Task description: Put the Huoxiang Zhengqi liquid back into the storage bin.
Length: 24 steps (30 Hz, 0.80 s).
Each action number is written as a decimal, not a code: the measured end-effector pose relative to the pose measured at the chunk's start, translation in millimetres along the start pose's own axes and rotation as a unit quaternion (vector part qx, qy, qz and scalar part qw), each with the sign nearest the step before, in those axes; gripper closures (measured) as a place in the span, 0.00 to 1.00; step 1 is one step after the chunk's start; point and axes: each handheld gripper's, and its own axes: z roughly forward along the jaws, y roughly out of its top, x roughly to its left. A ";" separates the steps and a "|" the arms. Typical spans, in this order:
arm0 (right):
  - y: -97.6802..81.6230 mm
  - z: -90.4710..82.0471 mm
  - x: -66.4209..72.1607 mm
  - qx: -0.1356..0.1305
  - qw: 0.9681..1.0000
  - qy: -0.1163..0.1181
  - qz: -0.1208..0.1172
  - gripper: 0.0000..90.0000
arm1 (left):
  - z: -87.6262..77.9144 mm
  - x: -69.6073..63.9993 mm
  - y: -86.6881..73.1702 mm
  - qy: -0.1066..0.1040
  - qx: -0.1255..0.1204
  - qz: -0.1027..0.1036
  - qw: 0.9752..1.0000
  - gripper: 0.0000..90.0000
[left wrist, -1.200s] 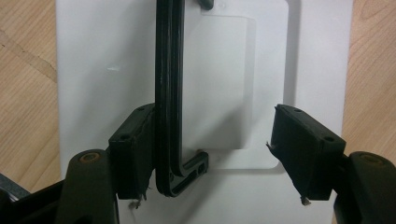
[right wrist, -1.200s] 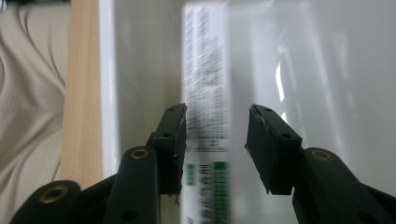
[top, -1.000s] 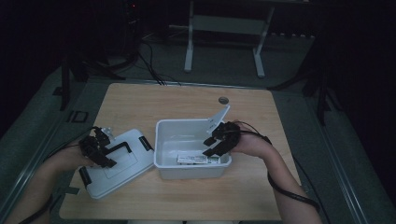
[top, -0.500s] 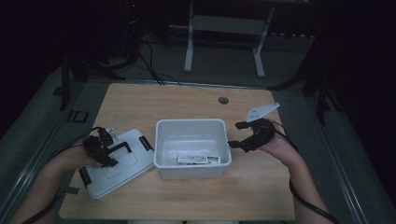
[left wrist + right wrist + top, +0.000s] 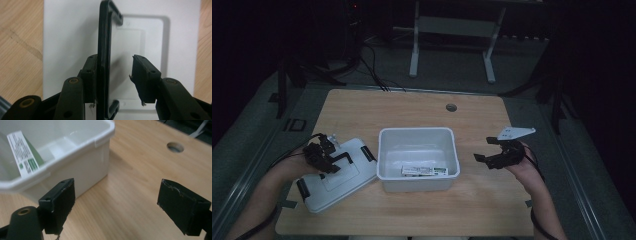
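— Well, what's new at the white bin?
— Freed of the right gripper: pulled away over bare table, jaws just sprung wide, empty.
— And inside?
— Holds the green-and-white packet, flat by the near wall. Loaded, probably.
— Lid?
— Lies just left of the bin. Wants fitting next.
— Left gripper?
— Just been narrowing round the lid's black clasp; touches with one pad, not clamped yet.

Bare table right of bin
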 end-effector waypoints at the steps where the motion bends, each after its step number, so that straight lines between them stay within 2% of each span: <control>1: -10.6 4.0 0.2 0.004 1.000 0.008 0.006 0.16 | -1.1 0.2 1.5 -0.001 -0.003 0.001 1.000 0.65; 2: -10.6 4.0 0.2 0.004 1.000 0.008 0.006 0.16 | -1.1 0.2 1.5 -0.001 -0.003 0.001 1.000 0.65; 3: -20.2 8.6 1.2 0.011 1.000 0.006 0.010 0.16 | -0.9 -0.2 2.2 0.000 -0.001 0.002 1.000 0.65; 4: -20.2 8.6 1.2 0.011 1.000 0.006 0.010 0.16 | -0.2 -0.4 2.9 0.001 0.000 0.002 1.000 0.65; 5: -28.2 12.5 2.0 0.015 1.000 0.006 0.017 0.16 | 0.6 -0.6 4.2 0.003 0.002 0.005 1.000 0.66; 8: -34.5 15.7 3.0 0.016 1.000 0.003 0.020 0.16 | 1.2 -1.0 4.7 0.003 0.000 0.002 1.000 0.70; 15: -54.5 20.4 7.4 0.006 0.999 -0.008 0.033 0.16 | 3.5 -2.0 5.2 -0.003 -0.001 0.005 1.000 0.77; 16: -59.3 20.3 8.2 0.002 0.999 -0.016 0.037 0.16 | 3.6 -1.9 5.2 -0.006 0.000 0.004 1.000 0.83; 18: -61.8 20.3 8.5 0.000 0.999 -0.018 0.039 0.16 | 3.6 -1.9 5.1 -0.013 -0.002 0.003 1.000 0.85; 19: -70.9 20.7 9.8 -0.004 0.998 -0.028 0.055 0.16 | 3.5 -2.3 5.0 -0.021 -0.002 0.005 1.000 0.90; 21: -76.1 20.9 10.4 -0.004 0.997 -0.035 0.062 0.16 | 3.1 -2.7 5.0 -0.013 -0.004 0.007 1.000 0.91; 24: -81.1 21.4 11.5 -0.011 0.997 -0.038 0.071 0.16 | 3.3 -2.3 4.7 -0.013 -0.005 0.006 1.000 0.92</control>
